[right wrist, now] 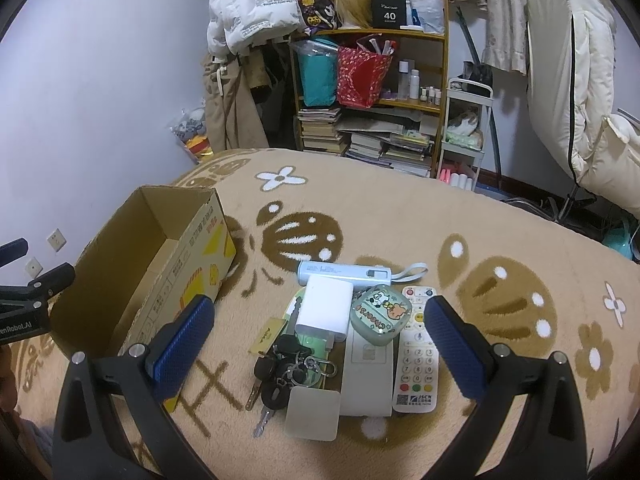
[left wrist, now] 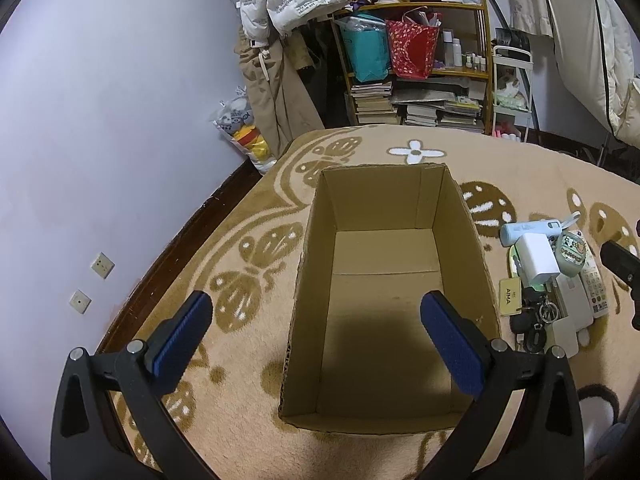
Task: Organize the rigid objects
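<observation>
An open cardboard box (left wrist: 468, 216) (right wrist: 208, 256) with nothing inside stands on a beige patterned blanket. My left gripper (left wrist: 316, 304) hovers open over the box's near end. To the right of the box lies a pile: a white charger (right wrist: 326, 308), a light blue stick device (right wrist: 344, 273), a green cartoon case (right wrist: 380, 314), a white remote (right wrist: 416, 360), a bunch of keys (right wrist: 280, 368), a yellow tag (right wrist: 267, 336) and a white flat case (right wrist: 314, 412). My right gripper (right wrist: 320, 308) hangs open above that pile, holding nothing.
The blanket (right wrist: 400, 216) covers a raised surface beside a lilac wall (left wrist: 100, 120). Behind stand a wooden shelf (right wrist: 372, 96) with books, bags and bottles, hanging coats (left wrist: 280, 0) and a white cart (right wrist: 464, 140). The left gripper's frame (right wrist: 28, 304) shows at the right view's left edge.
</observation>
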A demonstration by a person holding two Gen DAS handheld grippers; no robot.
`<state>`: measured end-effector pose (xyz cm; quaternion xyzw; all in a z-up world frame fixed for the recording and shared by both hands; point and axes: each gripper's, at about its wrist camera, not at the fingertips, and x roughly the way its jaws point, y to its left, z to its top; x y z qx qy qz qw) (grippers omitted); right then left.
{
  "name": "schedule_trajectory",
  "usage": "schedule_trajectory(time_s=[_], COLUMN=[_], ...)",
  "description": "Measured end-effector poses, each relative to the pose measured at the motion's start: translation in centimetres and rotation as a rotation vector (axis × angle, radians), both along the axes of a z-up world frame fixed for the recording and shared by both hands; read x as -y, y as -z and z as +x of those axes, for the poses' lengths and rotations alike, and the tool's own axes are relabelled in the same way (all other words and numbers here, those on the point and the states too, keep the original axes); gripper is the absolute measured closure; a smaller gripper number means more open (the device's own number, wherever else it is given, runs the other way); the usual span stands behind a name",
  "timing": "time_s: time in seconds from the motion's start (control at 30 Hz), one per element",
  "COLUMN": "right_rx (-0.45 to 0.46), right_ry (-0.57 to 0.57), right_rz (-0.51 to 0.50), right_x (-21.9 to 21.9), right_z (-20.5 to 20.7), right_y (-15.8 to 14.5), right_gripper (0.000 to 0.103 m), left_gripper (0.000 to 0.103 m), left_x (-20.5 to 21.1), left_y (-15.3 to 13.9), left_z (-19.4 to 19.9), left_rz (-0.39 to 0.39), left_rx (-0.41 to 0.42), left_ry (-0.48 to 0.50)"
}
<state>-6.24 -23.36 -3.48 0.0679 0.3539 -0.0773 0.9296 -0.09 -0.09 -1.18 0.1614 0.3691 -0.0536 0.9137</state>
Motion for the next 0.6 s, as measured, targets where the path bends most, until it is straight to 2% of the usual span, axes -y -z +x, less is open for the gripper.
schedule_trajectory(time_s=[0.6], right_rx=[-0.005], right_ry=[0.0], right_rz=[-0.001], right_x=[-0.15], right_z=[-0.08], right_y=[0.39], right_gripper=[0.0], left_gripper=[0.0], left_x=[0.07], left_y=[0.07], left_z=[0.0], left_rz=[0.002], left_rx=[-0.023], left_ry=[0.007])
